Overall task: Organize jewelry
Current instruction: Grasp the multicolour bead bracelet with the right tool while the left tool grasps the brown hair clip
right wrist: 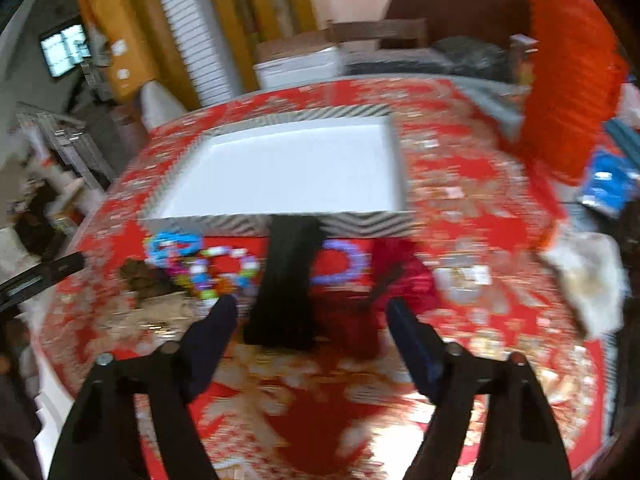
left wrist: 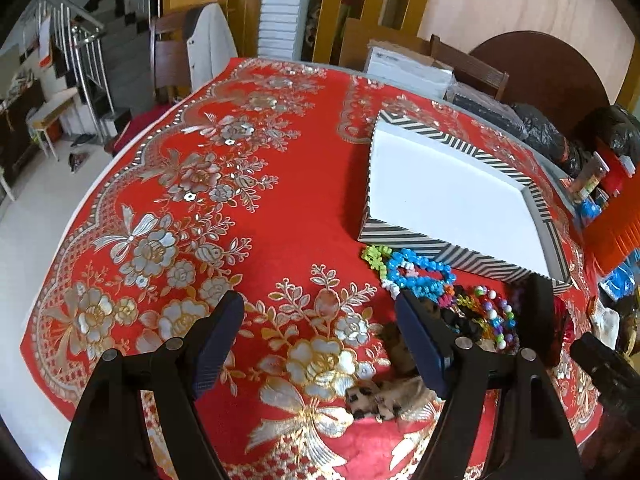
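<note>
Your left gripper [left wrist: 320, 300] hangs over the bare flowered part of the red tablecloth [left wrist: 200, 160], its fingers spread wide with nothing between them; it looks parked clear of the work, ready to come in from the side.

Just to its right lies the jewelry, bunched at the near wall of the striped box [left wrist: 404, 240]. There is a blue bead bracelet [left wrist: 420, 272] with a green piece beside it, then a mixed-colour bead bracelet [left wrist: 496, 312], and a spotted brown item [left wrist: 380, 400] nearer you. Everything sits outside the box, whose white inside shows nothing in it, so the sorting seems barely begun.

In the blurred right wrist view, your right gripper [right wrist: 312, 308] is also spread and empty. It points at a black strip [right wrist: 288, 280] lying from the box wall toward you, with a purple bead ring [right wrist: 344, 264] and something dark red [right wrist: 404, 280] just beyond. That line-up suggests the strip is your next pick, though the blur makes its nature hard to tell.
</note>
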Motion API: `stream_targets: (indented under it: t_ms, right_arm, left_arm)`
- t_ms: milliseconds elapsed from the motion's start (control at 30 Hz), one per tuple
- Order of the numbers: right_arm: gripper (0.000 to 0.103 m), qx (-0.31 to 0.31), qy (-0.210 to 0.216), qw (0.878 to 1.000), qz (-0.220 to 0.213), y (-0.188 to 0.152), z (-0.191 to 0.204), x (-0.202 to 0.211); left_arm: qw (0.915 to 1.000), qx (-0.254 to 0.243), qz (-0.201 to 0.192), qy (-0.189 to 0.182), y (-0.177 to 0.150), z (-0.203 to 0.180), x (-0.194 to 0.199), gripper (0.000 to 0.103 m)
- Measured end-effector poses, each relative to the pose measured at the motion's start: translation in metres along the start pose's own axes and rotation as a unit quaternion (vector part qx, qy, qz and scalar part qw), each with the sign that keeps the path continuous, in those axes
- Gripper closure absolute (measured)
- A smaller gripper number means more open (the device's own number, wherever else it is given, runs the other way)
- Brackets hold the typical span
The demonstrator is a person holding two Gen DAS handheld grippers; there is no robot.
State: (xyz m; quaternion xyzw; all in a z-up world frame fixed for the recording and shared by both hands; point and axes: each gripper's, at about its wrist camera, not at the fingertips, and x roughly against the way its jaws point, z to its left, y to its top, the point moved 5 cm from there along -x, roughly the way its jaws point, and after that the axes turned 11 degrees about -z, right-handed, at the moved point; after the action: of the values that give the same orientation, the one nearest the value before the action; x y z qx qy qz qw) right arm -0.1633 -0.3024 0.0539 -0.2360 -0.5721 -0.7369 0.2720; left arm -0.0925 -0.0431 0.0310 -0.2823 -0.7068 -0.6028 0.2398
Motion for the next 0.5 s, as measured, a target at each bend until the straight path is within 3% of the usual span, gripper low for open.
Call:
stream_targets:
  t_ms: [233,500]
  right_arm:
    - [0.053,0.043,0.068,0.996,0.031,0.013,0.046,-0.049]
    - [0.057,0.044,0.096,0.991,0.087,0.006,0.066,-0.094]
  left_arm:
    - [0.9996,0.014,0.022,-0.005,0.006,0.004,-0.027,0.031]
    - [0.9978,0.03,0.057,-0.013,0.007,0.01,-0.059,0.033]
